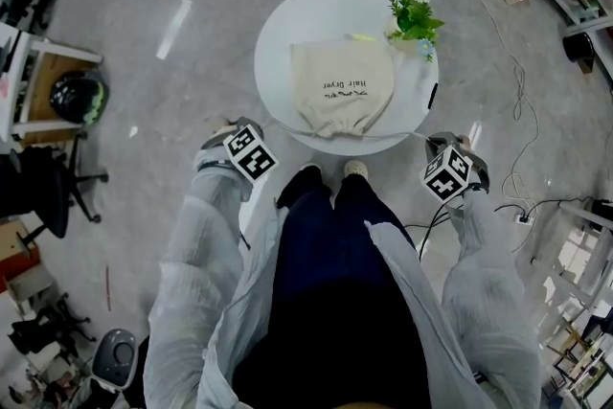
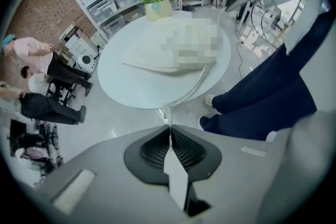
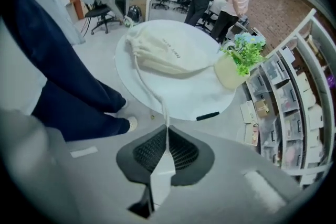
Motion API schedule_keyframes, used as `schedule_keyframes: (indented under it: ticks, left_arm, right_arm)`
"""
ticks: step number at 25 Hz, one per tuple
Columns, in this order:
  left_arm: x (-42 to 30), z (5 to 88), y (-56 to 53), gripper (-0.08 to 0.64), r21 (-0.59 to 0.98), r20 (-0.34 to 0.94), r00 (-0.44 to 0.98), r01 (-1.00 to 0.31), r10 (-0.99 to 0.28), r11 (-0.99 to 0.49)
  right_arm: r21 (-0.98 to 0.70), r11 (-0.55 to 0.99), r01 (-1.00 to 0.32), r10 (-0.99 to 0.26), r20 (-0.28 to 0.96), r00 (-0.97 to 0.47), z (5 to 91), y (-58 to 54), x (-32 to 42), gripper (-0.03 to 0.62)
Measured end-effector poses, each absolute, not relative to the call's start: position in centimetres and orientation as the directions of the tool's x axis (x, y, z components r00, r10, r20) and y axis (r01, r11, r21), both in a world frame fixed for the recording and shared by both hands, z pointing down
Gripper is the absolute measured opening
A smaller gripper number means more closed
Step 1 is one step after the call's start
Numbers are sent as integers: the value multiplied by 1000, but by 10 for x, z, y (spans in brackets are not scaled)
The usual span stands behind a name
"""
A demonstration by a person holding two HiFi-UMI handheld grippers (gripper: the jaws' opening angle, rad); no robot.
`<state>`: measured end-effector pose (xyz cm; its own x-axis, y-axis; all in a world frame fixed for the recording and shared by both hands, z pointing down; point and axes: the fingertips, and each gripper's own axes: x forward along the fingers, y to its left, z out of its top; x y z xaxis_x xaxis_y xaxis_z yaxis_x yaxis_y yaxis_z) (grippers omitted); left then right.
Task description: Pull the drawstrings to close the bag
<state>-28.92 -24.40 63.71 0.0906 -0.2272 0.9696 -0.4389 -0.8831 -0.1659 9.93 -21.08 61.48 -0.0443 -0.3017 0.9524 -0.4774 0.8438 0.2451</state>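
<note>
Your left gripper [image 2: 169, 127] is clamped tight on the left string [image 2: 192, 92] — the thin white cord runs from its closed jaws up to the bag [image 2: 173, 50]. Your right gripper [image 3: 167, 128] is clamped on the right string [image 3: 148, 93] in the same way. Both grippers point down, off the near edge of the table [image 1: 287, 24], one on each side of your legs. From your head view, each string goes out sideways from the bag's mouth and past the table's rim.

The bag is cream cloth with dark print on it. It lies flat in the middle of the round white table. Its mouth faces you, close to the near edge, and the cloth there is bunched up in folds.

A green plant [image 1: 414, 14] stands at the far right of the table, just beside the bag's far corner. A small black thing [image 1: 433, 96] lies at the right rim — too small to tell what it is.
</note>
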Motion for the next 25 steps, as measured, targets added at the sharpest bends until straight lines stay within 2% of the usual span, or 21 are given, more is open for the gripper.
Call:
schedule_keyframes:
  ticks: [5,10,14,19,25]
  left_arm:
    - [-245,606,-261,31,-57,928,283,-539,-244,-840]
    - [-206,574,-281,32,-47,850,411,-565,-330,-824]
    - [-186,563,-297,35,18,785,485,-640,-385,-768]
    - [-170,561,-312,37,166,708,548,-742,-445,-649]
    - [-165,570,-315,46,222,702,538,-788,-467,-574]
  right_arm:
    - [206,800,-564,-372,908,-195,584,-231,72,12]
    - [177,748,-640,-467,825,-318,555,-255,44,12]
    - [91,692,-717,-533,734,-421,538,-274,18,12]
    - [-97,609,-787,-550,664,-507,542,-290,-9,14]
    - [-207,541,-815,-504,695,-512,572,-298,-29,15]
